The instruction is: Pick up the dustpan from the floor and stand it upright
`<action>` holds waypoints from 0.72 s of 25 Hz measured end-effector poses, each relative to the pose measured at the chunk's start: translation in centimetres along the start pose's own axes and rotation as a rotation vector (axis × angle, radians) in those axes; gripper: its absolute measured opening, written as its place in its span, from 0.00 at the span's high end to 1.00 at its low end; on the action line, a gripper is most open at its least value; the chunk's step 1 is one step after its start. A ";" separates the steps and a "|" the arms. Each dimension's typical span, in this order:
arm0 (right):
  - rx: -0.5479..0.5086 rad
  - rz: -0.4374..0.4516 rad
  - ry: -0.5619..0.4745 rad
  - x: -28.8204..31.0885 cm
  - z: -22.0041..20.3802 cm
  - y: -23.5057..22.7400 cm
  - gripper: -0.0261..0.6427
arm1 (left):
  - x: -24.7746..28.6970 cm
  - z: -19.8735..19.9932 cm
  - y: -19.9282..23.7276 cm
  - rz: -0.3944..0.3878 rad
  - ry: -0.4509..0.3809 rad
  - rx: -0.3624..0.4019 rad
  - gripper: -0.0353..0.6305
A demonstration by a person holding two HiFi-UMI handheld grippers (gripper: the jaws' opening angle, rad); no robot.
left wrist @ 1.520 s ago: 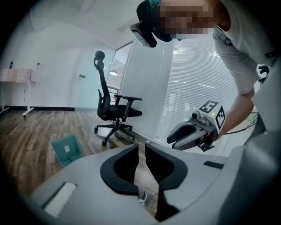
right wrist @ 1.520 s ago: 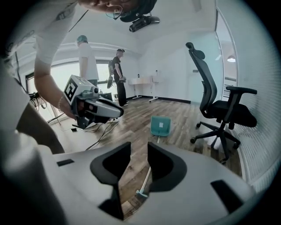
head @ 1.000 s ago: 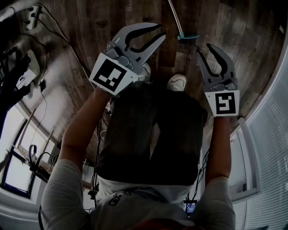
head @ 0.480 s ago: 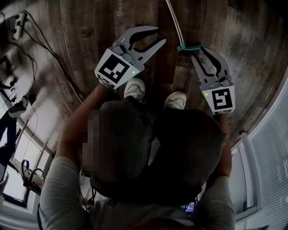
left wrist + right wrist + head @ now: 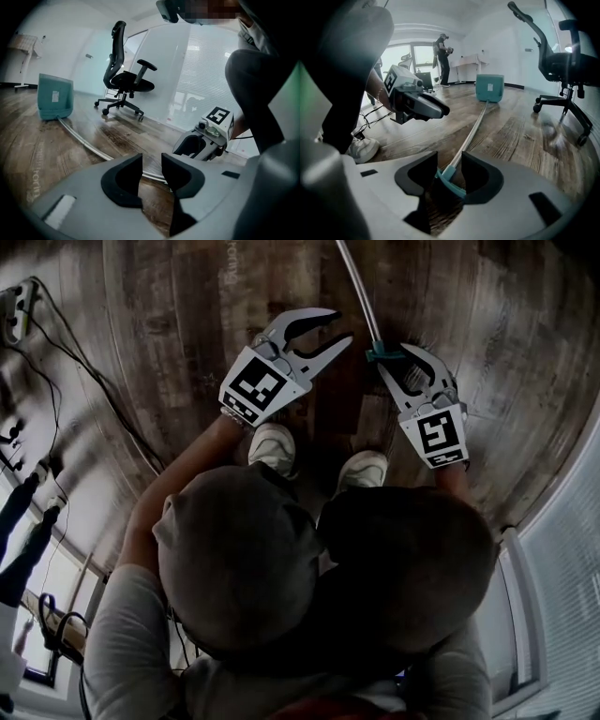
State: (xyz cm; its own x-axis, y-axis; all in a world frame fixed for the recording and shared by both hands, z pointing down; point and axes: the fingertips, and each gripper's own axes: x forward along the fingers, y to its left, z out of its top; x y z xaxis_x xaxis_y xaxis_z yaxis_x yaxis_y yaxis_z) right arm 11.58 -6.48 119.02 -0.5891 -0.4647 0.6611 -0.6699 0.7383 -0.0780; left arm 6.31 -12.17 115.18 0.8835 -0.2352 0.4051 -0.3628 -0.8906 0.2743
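The dustpan lies flat on the wooden floor: a teal pan (image 5: 489, 87) (image 5: 55, 97) and a long white handle (image 5: 474, 125) (image 5: 358, 292) ending in a teal grip (image 5: 451, 180) (image 5: 384, 354). My right gripper (image 5: 450, 161) (image 5: 392, 360) is low at the floor. Its jaws have just been opening, and the teal grip lies between them without being clamped. My left gripper (image 5: 151, 161) (image 5: 336, 326) hovers left of the handle. Its jaws have also just been opening, with nothing between them.
A black office chair (image 5: 124, 79) (image 5: 562, 61) stands beyond the handle. The person's white shoes (image 5: 272, 446) are just behind the grippers. Cables (image 5: 56, 362) trail over the floor at the left. Another person (image 5: 442, 58) stands far off by the window.
Both grippers have dropped toward the floor as the person bent down. Both sets of jaws stand wider. The right jaws now straddle the handle's teal end.
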 end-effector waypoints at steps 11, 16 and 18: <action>-0.109 0.023 0.204 2.0 -4.3 0.5 0.69 | 0.2 -2.8 -0.1 0.013 0.040 -0.027 0.74; -0.162 0.037 0.304 2.7 -6.3 0.6 0.69 | 0.1 -3.4 -0.1 0.019 0.050 -0.042 0.74; -0.168 0.036 0.324 2.8 -6.7 0.5 0.69 | 0.1 -3.7 -0.2 0.018 0.060 -0.038 0.74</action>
State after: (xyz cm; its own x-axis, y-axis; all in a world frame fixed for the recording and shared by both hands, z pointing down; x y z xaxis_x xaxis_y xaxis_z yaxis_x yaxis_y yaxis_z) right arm 12.58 -4.14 125.85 -0.4189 -0.2779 0.8645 -0.5519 0.8339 0.0007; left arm 5.39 -10.56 118.44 0.8577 -0.2263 0.4616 -0.3905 -0.8708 0.2987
